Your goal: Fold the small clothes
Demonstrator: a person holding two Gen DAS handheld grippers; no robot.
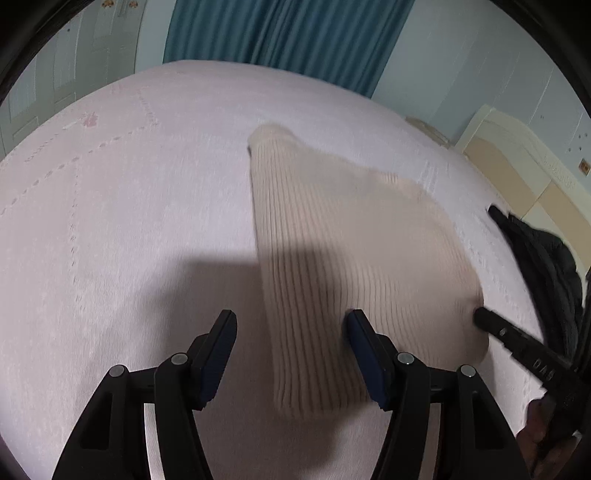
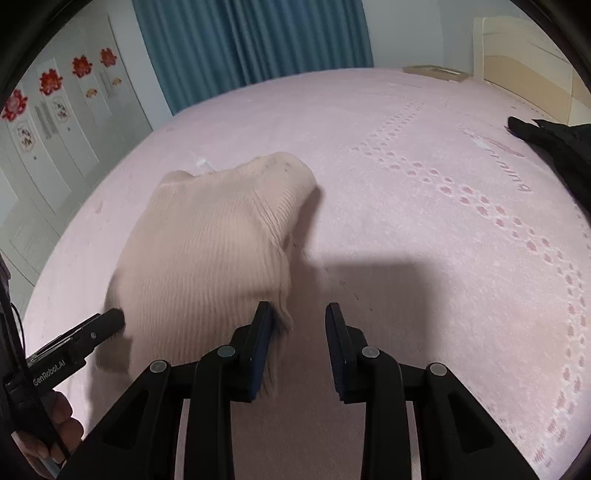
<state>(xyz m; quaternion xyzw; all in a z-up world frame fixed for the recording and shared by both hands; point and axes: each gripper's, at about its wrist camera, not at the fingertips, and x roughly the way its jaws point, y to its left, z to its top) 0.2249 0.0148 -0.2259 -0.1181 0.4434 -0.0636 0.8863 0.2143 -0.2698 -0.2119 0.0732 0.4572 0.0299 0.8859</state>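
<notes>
Grippers first: my left gripper [image 1: 290,321] stands partly open, the cream ribbed garment [image 1: 332,258] running between its fingers, no pad pressing on it. My right gripper [image 2: 297,314] is narrowly open, nothing between its fingers, the garment's edge touching the left finger's outer side. Garment lies on the pink bed [image 1: 129,221]. Beyond: dark clothing [image 2: 554,140], teal curtain [image 1: 288,33].

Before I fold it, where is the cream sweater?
The cream sweater lies on the pink bedspread, centre-right in the left wrist view, with the dark clothing off to its right.
</notes>
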